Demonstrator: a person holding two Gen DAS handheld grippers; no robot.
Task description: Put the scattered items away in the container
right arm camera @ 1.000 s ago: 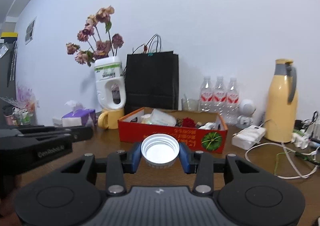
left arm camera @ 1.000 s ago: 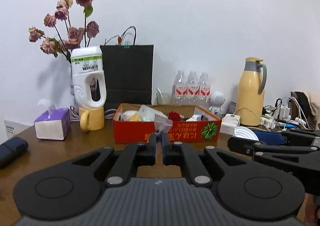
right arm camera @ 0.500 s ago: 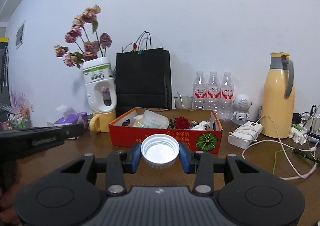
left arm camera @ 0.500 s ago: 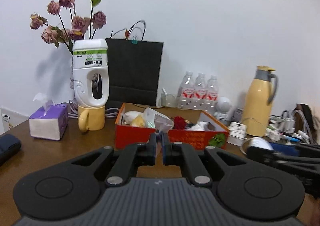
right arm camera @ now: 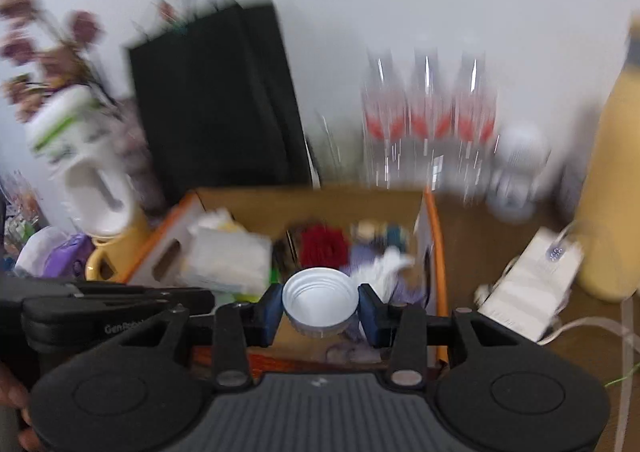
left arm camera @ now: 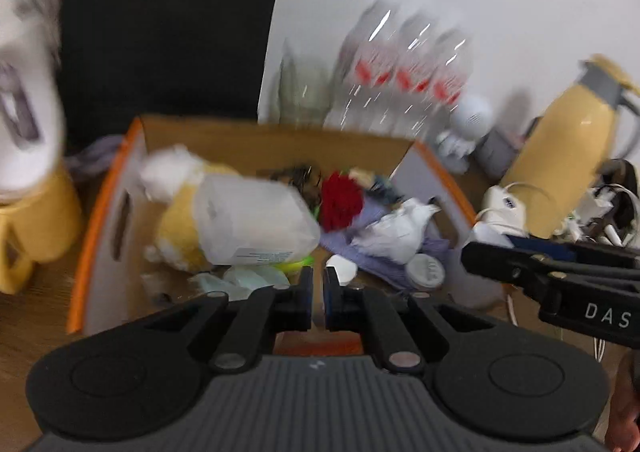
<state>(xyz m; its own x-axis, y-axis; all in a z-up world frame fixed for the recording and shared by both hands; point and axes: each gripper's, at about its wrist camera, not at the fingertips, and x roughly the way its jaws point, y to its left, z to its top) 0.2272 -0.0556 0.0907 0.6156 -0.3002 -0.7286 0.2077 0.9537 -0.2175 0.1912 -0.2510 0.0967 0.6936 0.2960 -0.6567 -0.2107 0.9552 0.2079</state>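
A white screw cap (right arm camera: 320,302) is clamped open side up between the blue pads of the right gripper (right arm camera: 320,306), and it is held above the near wall of the orange cardboard box (right arm camera: 434,252), over the box's right-hand part. Inside the box a clear plastic bag (left arm camera: 256,219), a red flower head (left arm camera: 342,199), crumpled white paper (left arm camera: 396,230) and another white cap (left arm camera: 426,272) are already heaped.

The left gripper (left arm camera: 316,290) is clenched on nothing visible and is poised over the same near wall, just left of the right gripper. Both views are smeared, so exact clearances cannot be told.

If the cap is released too near the wall, it could strike the rim and roll out onto the wooden table (right arm camera: 500,236). It could also bounce off the springy heap. A collision between the two closely spaced grippers is judged possible.
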